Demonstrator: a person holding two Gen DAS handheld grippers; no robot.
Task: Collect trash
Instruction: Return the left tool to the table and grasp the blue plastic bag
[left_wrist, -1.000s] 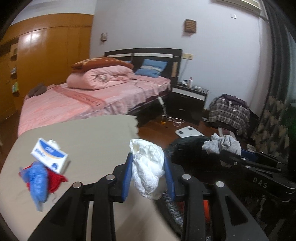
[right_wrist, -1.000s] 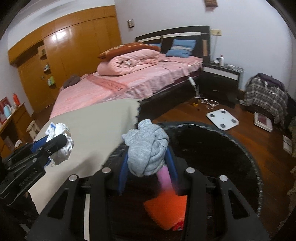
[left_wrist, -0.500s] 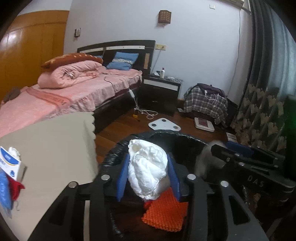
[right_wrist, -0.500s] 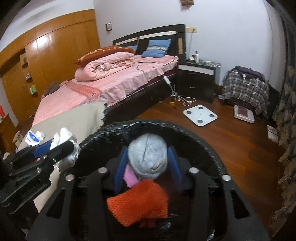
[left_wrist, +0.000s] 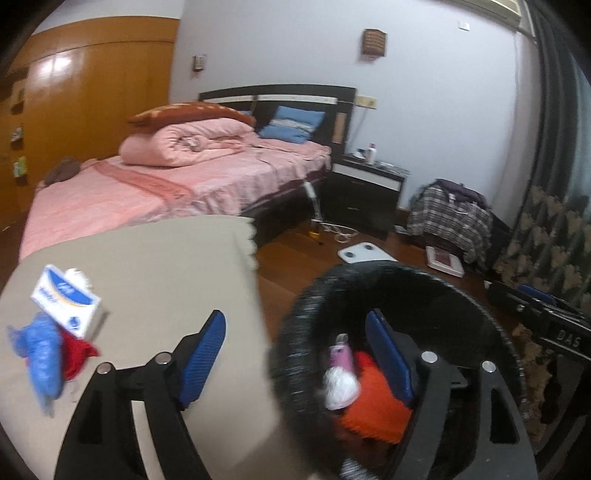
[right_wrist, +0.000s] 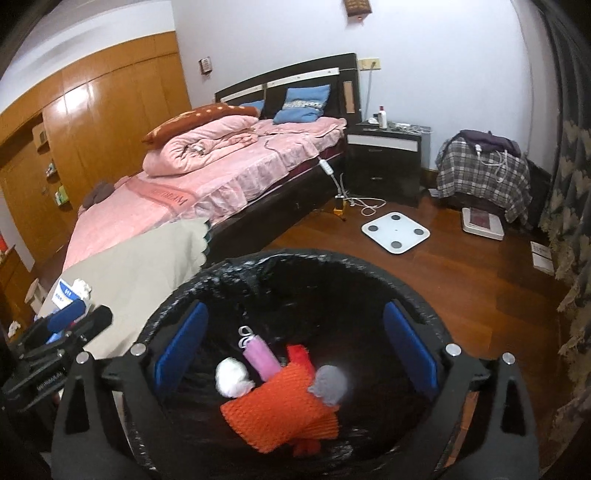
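Right wrist view, grey wad in bin, below just-opened right tongs

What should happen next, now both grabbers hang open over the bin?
Probably swing the left gripper back to the table: the blue wad and red scrap lie there, while the white wad and grey wad sit in the bin.

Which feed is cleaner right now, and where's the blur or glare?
Right wrist view is sharper: the bin rim and orange mesh read clearly, though the wardrobe shows glare. Left wrist view is motion-smeared, worst on the bin rim and tissue box. Both bend at the edges.
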